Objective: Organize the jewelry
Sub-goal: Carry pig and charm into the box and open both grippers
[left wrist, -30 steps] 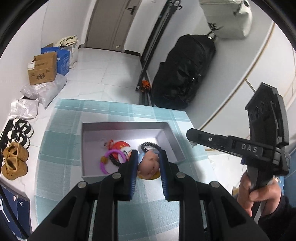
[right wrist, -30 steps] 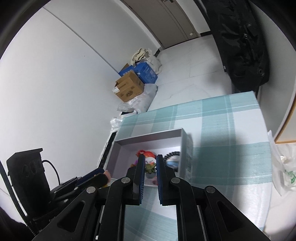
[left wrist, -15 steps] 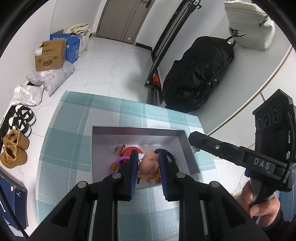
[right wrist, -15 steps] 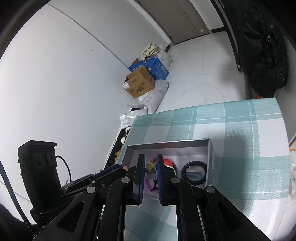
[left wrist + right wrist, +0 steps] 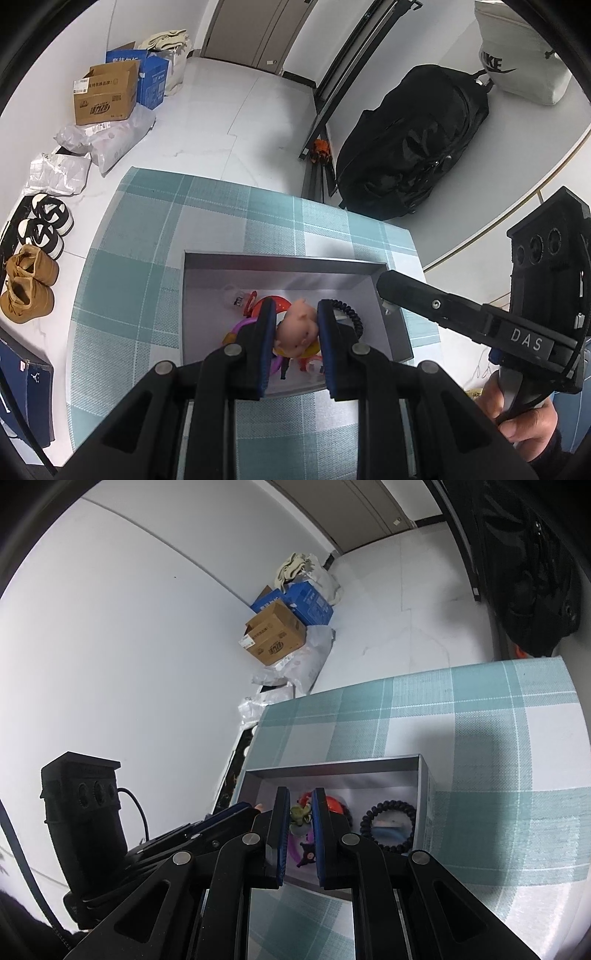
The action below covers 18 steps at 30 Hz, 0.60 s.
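left claw [image 5: 292,334] clamped on pig charm [image 5: 297,329], we hold it over grey box [image 5: 288,264] on surface for dropping in; right claw [image 5: 300,818] clamped on small green charm [image 5: 301,815] above same box.

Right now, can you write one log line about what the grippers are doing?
left gripper: shut on pig toy | right gripper: shut on small green charm | both above grey box

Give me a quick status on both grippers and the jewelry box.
Left gripper shut on pig charm, over grey box. Right gripper shut on small green charm. Black bead bracelet already in box. Nothing blocking.
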{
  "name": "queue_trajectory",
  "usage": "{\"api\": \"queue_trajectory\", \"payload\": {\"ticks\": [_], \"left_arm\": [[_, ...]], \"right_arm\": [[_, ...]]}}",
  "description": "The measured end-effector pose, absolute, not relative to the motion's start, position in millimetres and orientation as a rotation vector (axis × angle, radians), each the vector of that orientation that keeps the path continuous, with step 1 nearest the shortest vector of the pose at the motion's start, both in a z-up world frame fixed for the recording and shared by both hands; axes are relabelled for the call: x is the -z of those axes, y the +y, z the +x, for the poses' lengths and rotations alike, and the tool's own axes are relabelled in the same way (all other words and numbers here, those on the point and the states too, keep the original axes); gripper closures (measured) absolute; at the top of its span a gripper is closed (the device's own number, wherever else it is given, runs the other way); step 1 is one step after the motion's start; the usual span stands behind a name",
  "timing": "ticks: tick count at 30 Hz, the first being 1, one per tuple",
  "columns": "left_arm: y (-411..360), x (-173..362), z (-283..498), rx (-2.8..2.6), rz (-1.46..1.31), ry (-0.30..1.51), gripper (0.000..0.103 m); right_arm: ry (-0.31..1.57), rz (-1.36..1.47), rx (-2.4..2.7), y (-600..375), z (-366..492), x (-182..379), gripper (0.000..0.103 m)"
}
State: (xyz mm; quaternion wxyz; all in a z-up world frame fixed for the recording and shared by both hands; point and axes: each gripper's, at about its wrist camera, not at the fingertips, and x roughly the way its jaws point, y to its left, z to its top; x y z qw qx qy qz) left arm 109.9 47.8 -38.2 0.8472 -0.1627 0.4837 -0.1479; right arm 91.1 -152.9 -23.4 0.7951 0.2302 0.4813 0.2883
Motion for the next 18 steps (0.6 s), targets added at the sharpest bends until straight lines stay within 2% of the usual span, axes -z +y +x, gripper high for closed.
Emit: {"api": "queue_trajectory", "payload": {"ticks": [18], "left_arm": [[45.4,42.5,111.6,0.309,-0.333,1.047,0.086]], "right_arm": [[1.082,0.448,-0.571,-148.5,91.6,34.1,0.091]]}}
